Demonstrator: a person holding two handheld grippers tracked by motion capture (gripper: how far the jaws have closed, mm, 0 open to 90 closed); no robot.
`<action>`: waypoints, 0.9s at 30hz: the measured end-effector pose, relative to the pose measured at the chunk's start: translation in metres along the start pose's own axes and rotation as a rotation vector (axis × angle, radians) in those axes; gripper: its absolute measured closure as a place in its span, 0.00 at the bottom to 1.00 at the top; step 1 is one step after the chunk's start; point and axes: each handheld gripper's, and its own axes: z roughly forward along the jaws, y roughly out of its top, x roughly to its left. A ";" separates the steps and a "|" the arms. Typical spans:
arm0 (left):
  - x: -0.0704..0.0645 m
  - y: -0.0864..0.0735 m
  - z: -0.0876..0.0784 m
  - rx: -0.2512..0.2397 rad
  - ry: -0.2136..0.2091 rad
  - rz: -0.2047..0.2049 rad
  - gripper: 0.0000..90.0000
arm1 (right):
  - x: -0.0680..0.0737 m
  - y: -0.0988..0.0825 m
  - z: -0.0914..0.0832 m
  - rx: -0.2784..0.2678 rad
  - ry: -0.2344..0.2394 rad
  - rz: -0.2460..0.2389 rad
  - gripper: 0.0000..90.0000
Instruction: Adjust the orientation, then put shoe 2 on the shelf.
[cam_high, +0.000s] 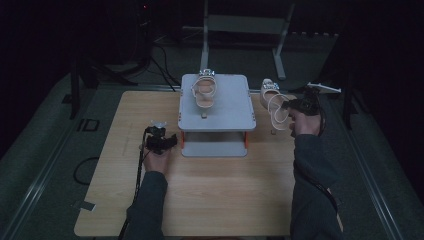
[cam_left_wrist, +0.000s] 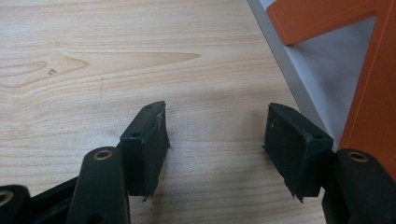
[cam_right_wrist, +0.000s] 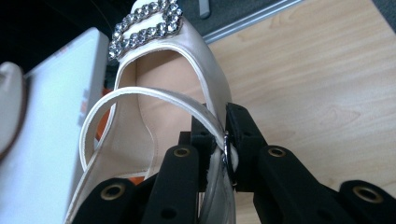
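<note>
R gripper (cam_right_wrist: 223, 154) is clamped on the side strap of the cream slingback sandal (cam_right_wrist: 163, 93), toe hanging beyond its fingertips, prob. to lift it beside its mate (cam_high: 205, 91) on the grey shelf rack (cam_high: 235, 107), while L gripper (cam_left_wrist: 217, 149) waits w/ jaws apart, nothing between, over the wooden table (cam_left_wrist: 93, 70).

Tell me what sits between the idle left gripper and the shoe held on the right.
The grey two-tier rack, with the other shoe on top, stands between the left gripper and the held shoe, seen in the high view.
</note>
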 end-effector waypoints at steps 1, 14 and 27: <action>0.000 0.000 0.000 0.000 0.000 -0.001 0.44 | 0.003 0.003 -0.002 -0.007 0.002 0.000 0.92; 0.000 0.000 0.000 0.002 -0.002 0.001 0.44 | 0.036 0.030 -0.024 -0.044 0.033 -0.015 0.92; 0.000 0.000 0.000 0.002 -0.005 -0.002 0.44 | 0.089 0.034 -0.027 -0.035 0.105 -0.054 0.92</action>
